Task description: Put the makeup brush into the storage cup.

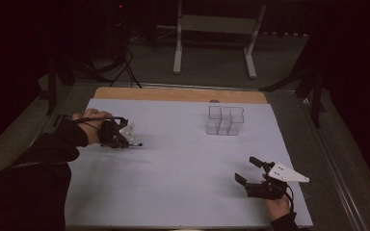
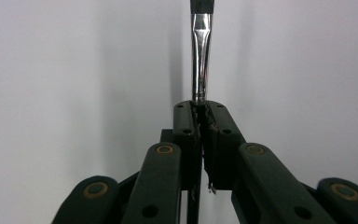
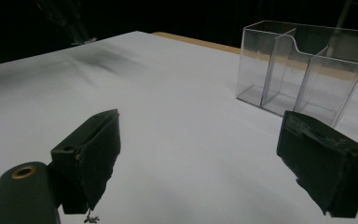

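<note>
A thin brush (image 2: pixel 201 51) with a shiny metal ferrule and a dark tip is clamped between the pads of my left gripper (image 2: pixel 200 105), which is shut on it. In the high view that left gripper (image 1: pixel 121 137) sits at the left of the white sheet, and the brush (image 1: pixel 136 144) pokes out to the right just above the surface. My right gripper (image 1: pixel 245 169) rests near the front right with its jaws wide apart and nothing between them. From the right gripper (image 3: pixel 200 126), a clear plastic organiser (image 3: pixel 303 65) with several compartments stands ahead to the right.
The clear organiser (image 1: pixel 225 120) stands at the back right of the white sheet (image 1: pixel 183 163). A wooden table edge (image 1: pixel 173 94) runs along the far side. Beyond it a metal frame stand (image 1: pixel 217 29) and cables sit on the dark floor.
</note>
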{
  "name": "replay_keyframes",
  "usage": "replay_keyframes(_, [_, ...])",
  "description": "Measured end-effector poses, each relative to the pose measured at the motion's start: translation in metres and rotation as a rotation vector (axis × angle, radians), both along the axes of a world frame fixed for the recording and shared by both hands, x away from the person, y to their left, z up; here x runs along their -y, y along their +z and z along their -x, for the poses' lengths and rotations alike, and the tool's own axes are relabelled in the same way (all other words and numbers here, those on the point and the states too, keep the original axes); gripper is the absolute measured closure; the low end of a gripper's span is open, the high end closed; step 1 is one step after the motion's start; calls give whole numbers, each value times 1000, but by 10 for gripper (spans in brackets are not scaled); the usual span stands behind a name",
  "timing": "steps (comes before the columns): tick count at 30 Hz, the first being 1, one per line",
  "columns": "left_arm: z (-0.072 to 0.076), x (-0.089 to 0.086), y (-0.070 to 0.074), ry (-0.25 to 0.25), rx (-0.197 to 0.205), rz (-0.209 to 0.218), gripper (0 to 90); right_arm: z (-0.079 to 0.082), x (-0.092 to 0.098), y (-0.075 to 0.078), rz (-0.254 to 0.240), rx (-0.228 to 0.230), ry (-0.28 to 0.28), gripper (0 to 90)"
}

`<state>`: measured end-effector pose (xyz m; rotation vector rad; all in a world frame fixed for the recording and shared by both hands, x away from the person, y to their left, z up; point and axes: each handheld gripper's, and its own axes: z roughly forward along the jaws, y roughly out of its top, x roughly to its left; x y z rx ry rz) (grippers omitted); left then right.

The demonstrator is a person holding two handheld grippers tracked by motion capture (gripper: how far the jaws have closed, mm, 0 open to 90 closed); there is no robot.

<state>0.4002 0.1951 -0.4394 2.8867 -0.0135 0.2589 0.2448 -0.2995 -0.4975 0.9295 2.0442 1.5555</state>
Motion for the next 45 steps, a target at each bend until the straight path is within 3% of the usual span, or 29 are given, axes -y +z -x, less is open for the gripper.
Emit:
replay_keyframes(2, [1, -1, 3, 14, 13, 24, 855, 0, 0, 0, -1, -1, 1, 135])
replay_keyframes(4, [1, 0, 9, 64, 13, 83, 855, 0, 0, 0, 3, 0, 1, 135])
replay_keyframes(6, [3, 0, 14, 73, 39, 131, 855, 0, -1, 0, 5, 0, 2, 135])
replay_keyframes(10, [4, 1, 23, 139, 46, 225, 855, 0, 0, 0, 2, -2, 1, 135])
replay_keyframes(11, [7, 2, 24, 135, 50, 243, 855, 0, 0, 0, 2, -2, 0, 135])
replay_keyframes(12, [9, 4, 26, 145, 80, 257, 855, 0, 0, 0, 2, -2, 0, 135])
replay_keyframes(16, [15, 8, 32, 151, 80, 340, 855, -1, 0, 0, 2, -6, 1, 135])
replay_keyframes(19, [19, 11, 38, 193, 92, 404, 855, 0, 0, 0, 0, -4, 5, 135])
replay_keyframes(26, [32, 22, 46, 185, 127, 528, 855, 0, 0, 0, -3, -5, 7, 135])
replay_keyframes(29, [37, 27, 47, 205, 125, 617, 855, 1, -1, 1, 2, 0, 10, 136])
replay_keyframes(31, [38, 29, 47, 208, 128, 629, 855, 1, -1, 1, 8, 3, 12, 136])
replay_keyframes(32, [41, 30, 47, 212, 129, 677, 855, 1, -1, 1, 9, 2, 12, 136])
replay_keyframes(35, [45, 33, 46, 225, 138, 717, 855, 1, -2, 1, 8, 1, 12, 136])
replay_keyframes(37, [47, 35, 45, 228, 122, 775, 855, 1, -1, 1, 8, 1, 13, 136])
replay_keyframes(45, [55, 44, 35, 254, 103, 870, 855, 2, -2, 1, 9, 1, 13, 136])
